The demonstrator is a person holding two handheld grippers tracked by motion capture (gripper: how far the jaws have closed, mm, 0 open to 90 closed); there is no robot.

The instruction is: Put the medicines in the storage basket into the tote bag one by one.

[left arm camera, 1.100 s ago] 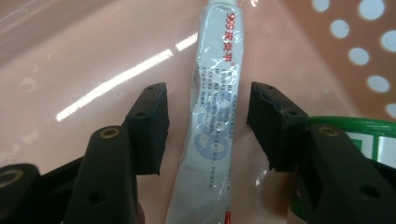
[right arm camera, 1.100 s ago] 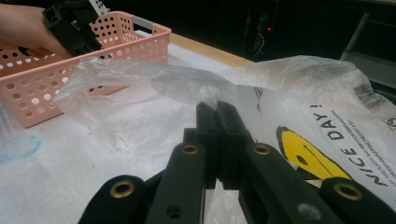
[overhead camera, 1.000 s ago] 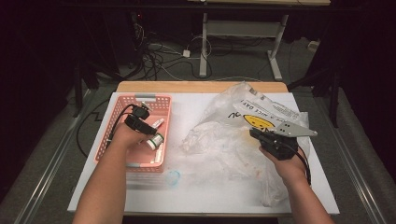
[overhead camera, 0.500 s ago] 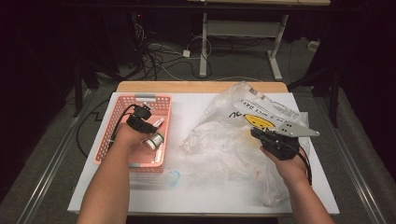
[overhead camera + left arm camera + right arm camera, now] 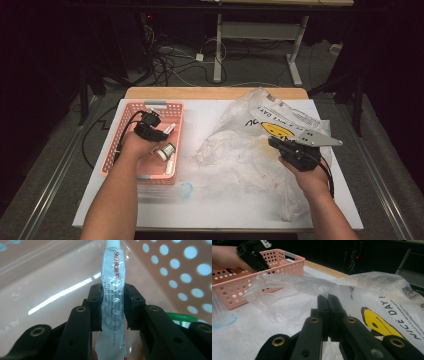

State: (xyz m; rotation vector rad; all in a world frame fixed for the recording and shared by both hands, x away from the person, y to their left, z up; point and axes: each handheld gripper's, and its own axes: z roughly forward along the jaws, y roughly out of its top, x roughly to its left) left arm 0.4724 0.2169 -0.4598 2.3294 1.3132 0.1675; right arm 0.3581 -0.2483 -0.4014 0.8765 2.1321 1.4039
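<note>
Seen from above, both of the person's forearms come up from the near edge of the white table. Near that edge, between the arms, a small blue ring-shaped mark shows on the tabletop. The right gripper lies over a crumpled clear plastic bag printed with a yellow smiley and the words "NICE DAY"; in the right gripper view its two black jaws stand pressed flat together, pinching a fold of the bag's thin film at their tips, so that the film rises in a ridge just ahead of them. The bag spreads across the right half of the table, from near the front edge up towards the wooden strip at the back. On the left side stands a pink perforated basket, and the left gripper reaches down into it. Its jaws have just been closing and now clamp a white tube with red and blue print from both sides; the pads press on the tube's body about halfway along, and the tube's white neck points away from the gripper towards the basket's far wall. Just beside it in the basket lies a small white container with a green cap. Beyond the table, cables trail over the grey floor around the legs of a metal frame.
</note>
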